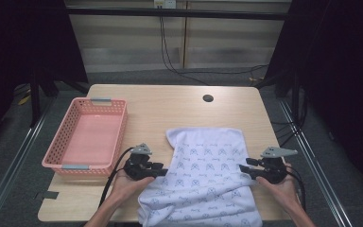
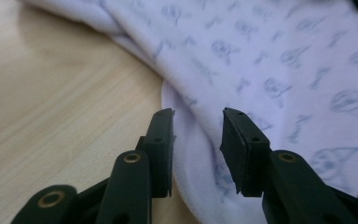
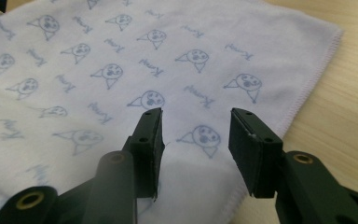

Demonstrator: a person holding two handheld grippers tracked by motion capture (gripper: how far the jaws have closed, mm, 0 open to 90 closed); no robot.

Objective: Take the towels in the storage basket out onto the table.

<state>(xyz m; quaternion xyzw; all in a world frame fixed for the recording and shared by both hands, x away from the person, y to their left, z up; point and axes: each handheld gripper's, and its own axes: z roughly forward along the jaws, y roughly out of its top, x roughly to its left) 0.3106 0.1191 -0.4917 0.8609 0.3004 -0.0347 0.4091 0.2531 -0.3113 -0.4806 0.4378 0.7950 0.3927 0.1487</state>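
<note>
The printed white cloth [image 1: 203, 175] lies spread on the desk [image 1: 179, 101], its near end draping over the near edge. It is judged light, limp and easily wrinkled; grip it at the hemmed side edges. The left tool [image 1: 163, 172] and right tool [image 1: 241, 169] stand spread, pinching nothing. Farther left, the pink basket [image 1: 68, 124] is empty.

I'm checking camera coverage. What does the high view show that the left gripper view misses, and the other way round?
High view: the pink basket, the right gripper, both hands, and the cloth's full outline. Left gripper view: the left gripper close up, jaws apart, astride the cloth's folded edge without pinching it. Both: the patterned cloth on the wooden table.
</note>
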